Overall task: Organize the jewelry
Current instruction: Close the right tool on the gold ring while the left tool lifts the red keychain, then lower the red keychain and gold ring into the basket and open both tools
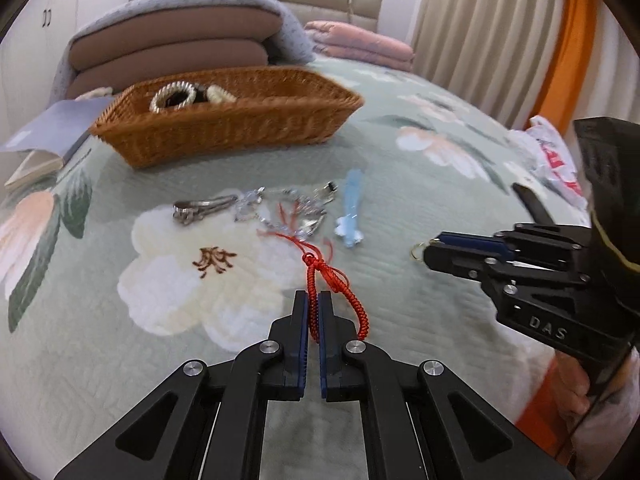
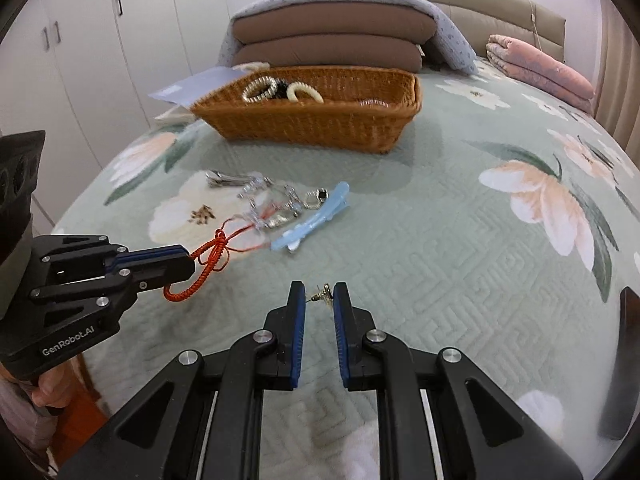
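The left gripper [image 1: 313, 300] is clamped on a red braided cord [image 1: 336, 284], whose coiled loop hangs out beside the right finger; the part between the blue pads is hidden. The cord's thin far end runs into a tangle of silver jewelry [image 1: 288, 210] on the bed [image 1: 420, 184], and where one piece ends and the next begins is hard to make out.

The right gripper [image 2: 319, 294] holds a small gold earring [image 2: 323, 293] between its fingertips, the jaws set narrowly apart with the earring spanning the gap. From the left wrist view only a gold ring shows past the tips, the rest being covered by the fingers.

Just beside the tangle lie a light blue hair clip [image 2: 310, 218] on the right and a silver clip [image 2: 226, 178] on the left. To the right of the hair clip the quilted bedspread is bare, leaving open room there.

Farther back stands a wicker basket [image 2: 320, 128], holding bracelets [image 2: 260, 90] and a cream ring-shaped piece; its near wall cuts off whatever lies lower inside. A blue-grey booklet [image 1: 52, 128] lies partly hidden behind the basket's left end. Beyond are stacked brown cushions [image 2: 332, 40] under a grey blanket, and a folded pink quilt [image 2: 540, 68] near the bed's right edge.
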`<state>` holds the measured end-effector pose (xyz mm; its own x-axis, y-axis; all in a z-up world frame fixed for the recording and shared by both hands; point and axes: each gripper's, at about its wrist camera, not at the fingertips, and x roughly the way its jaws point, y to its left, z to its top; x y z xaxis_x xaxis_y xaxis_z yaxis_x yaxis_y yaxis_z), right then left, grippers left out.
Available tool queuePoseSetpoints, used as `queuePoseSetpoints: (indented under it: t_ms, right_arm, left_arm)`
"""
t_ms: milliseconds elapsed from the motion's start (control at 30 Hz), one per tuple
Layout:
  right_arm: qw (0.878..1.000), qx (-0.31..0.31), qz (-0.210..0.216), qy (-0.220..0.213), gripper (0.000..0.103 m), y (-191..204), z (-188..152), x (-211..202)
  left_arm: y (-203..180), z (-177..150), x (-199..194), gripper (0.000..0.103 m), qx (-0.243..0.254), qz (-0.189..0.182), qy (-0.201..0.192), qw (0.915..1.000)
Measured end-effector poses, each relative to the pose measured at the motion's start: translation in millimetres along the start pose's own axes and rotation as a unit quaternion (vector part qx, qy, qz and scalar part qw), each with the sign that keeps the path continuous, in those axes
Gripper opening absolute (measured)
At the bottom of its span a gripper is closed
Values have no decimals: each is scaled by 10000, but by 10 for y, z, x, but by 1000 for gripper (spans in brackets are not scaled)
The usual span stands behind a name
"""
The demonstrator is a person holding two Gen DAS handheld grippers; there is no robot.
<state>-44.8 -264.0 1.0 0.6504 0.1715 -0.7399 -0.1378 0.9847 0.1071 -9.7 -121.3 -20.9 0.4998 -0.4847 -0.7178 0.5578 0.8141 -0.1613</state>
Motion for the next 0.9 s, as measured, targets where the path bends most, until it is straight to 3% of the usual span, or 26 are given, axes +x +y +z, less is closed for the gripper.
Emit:
queuePoseSetpoints:
  t_ms: [300, 500, 733, 900]
  right_arm:
    - [9991, -129, 80, -387, 16, 66, 199, -257]
    - [9979, -156, 2, -628, 16, 13, 459, -303]
    - [9935, 148, -13, -1132, 16, -209, 1140, -222]
    - [9927, 638, 54, -1020, 16, -427, 1652, 199]
  left_arm:
    - [-62, 216, -497, 4, 160, -14, -638, 9978]
    - [-8, 393, -579, 4, 240, 98, -854, 9960]
    - [191, 892, -624, 4, 203, 194, -1282, 9914]
    - [484, 1362, -372, 4, -268, -305, -1214, 9918]
